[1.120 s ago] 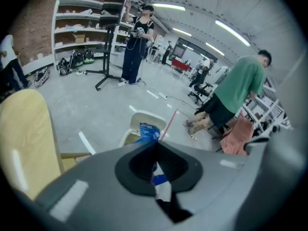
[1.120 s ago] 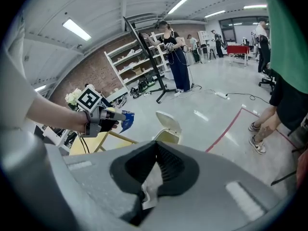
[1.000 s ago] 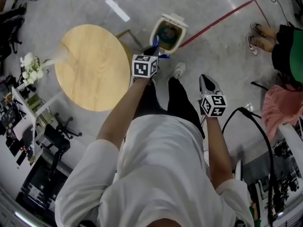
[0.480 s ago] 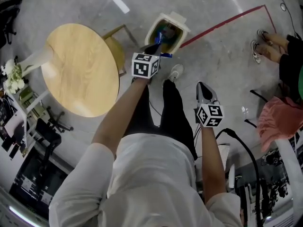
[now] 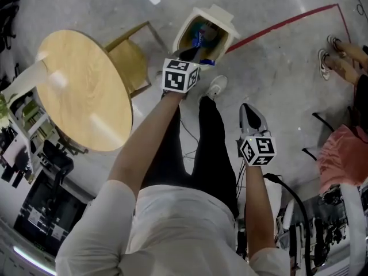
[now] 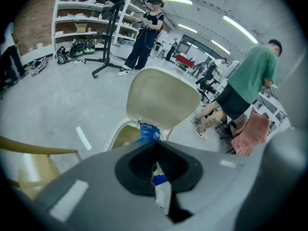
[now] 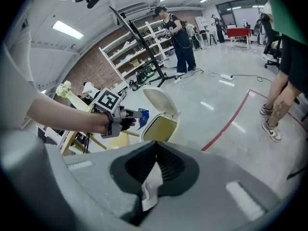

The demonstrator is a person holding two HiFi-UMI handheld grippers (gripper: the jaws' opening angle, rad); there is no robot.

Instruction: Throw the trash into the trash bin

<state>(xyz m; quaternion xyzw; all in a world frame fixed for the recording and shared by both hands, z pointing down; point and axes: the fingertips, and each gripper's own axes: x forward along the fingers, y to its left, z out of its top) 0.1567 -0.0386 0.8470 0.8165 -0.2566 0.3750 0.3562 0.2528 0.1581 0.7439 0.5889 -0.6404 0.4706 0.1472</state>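
The cream trash bin (image 5: 185, 26) stands on the floor with its lid (image 6: 162, 98) tipped up, and some trash shows inside. My left gripper (image 5: 192, 52) hangs over the bin's near rim, shut on a blue wrapper (image 5: 199, 39) that sticks out past its tips (image 6: 148, 131). The right gripper view shows that same left gripper (image 7: 136, 115) beside the bin (image 7: 160, 127). My right gripper (image 5: 248, 107) is lower right, apart from the bin, over bare floor. It is shut on a crumpled white paper (image 7: 147, 187).
A round wooden table (image 5: 80, 94) and a wooden chair (image 5: 130, 57) stand left of the bin. A red tape line (image 5: 287, 25) runs to the right of it. A bystander's feet (image 5: 336, 53) are at the far right, and cables (image 5: 299, 200) lie lower right.
Both grippers have sunk. The left one, with the blue wrapper, has come down closer to the bin's opening. The right one kept its place beside my leg.
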